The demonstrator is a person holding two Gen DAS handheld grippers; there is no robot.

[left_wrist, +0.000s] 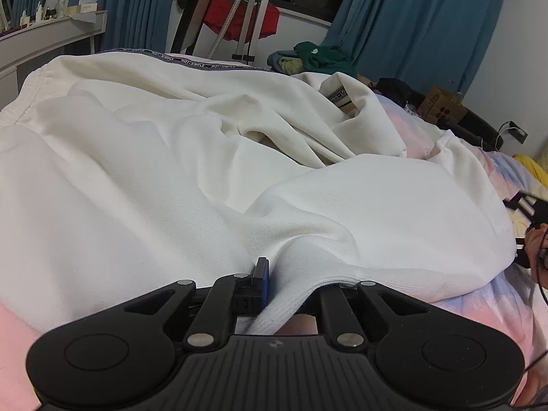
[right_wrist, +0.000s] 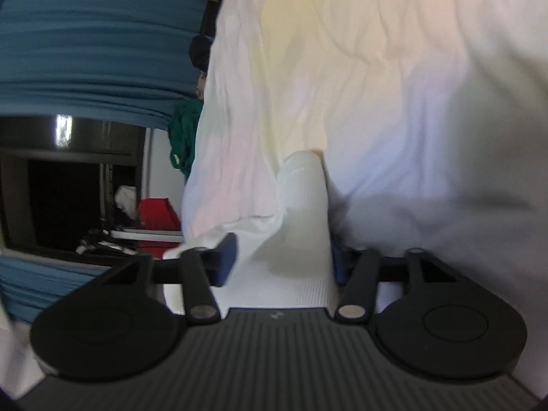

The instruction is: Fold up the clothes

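A white sweatshirt [left_wrist: 191,157] lies crumpled on the pastel bedsheet [left_wrist: 486,311], with a grey lettered band along its far edge. My left gripper [left_wrist: 291,287] is shut on a ribbed edge of the white sweatshirt; the cloth drapes over and hides its right finger. My right gripper [right_wrist: 282,260] is turned sideways and is shut on a ribbed white cuff or hem [right_wrist: 301,205] of the same garment, which stands up between its blue pads [right_wrist: 226,257]. The right gripper also shows in the left wrist view [left_wrist: 527,212] at the right edge.
Green clothes [left_wrist: 318,56] lie heaped at the far end of the bed. A red cloth hangs on a rack [left_wrist: 246,20] by blue curtains [left_wrist: 418,17]. A white desk [left_wrist: 51,37] stands at the left, a cardboard box [left_wrist: 441,108] at the right.
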